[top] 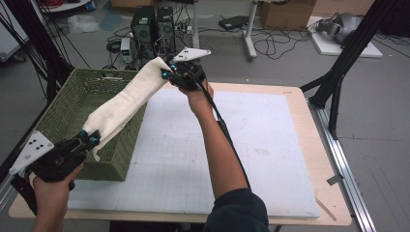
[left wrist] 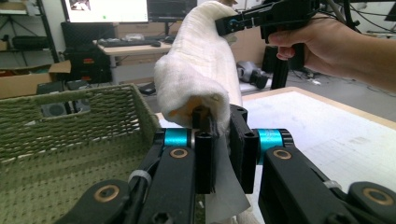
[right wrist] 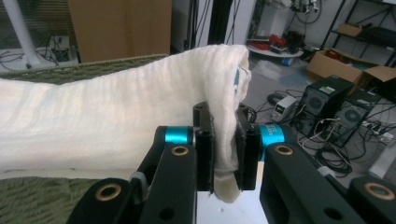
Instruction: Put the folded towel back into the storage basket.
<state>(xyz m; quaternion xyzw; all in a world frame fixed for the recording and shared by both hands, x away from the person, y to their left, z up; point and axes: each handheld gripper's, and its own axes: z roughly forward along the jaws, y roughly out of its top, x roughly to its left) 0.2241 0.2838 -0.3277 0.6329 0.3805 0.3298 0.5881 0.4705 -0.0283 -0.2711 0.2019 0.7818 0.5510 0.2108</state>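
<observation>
A cream-white cloth (top: 126, 99) hangs stretched in the air between both grippers, over the right side of a green woven basket (top: 72, 104). My left gripper (top: 92, 139) at the lower left is shut on the cloth's near end (left wrist: 196, 79). My right gripper (top: 168, 73) is at the far end, above the basket's back right corner, shut on the cloth's other end (right wrist: 224, 93). In the left gripper view the right gripper (left wrist: 224, 22) pinches the cloth's top. The basket (left wrist: 70, 135) lies below and to the left of the left jaws.
A white gridded mat (top: 241, 145) covers the wooden table (top: 319, 159) right of the basket. Beyond the table stand computer towers (top: 154, 26), cables and a cardboard box (top: 287, 13) on the floor. Black frame legs (top: 338, 72) rise at the right.
</observation>
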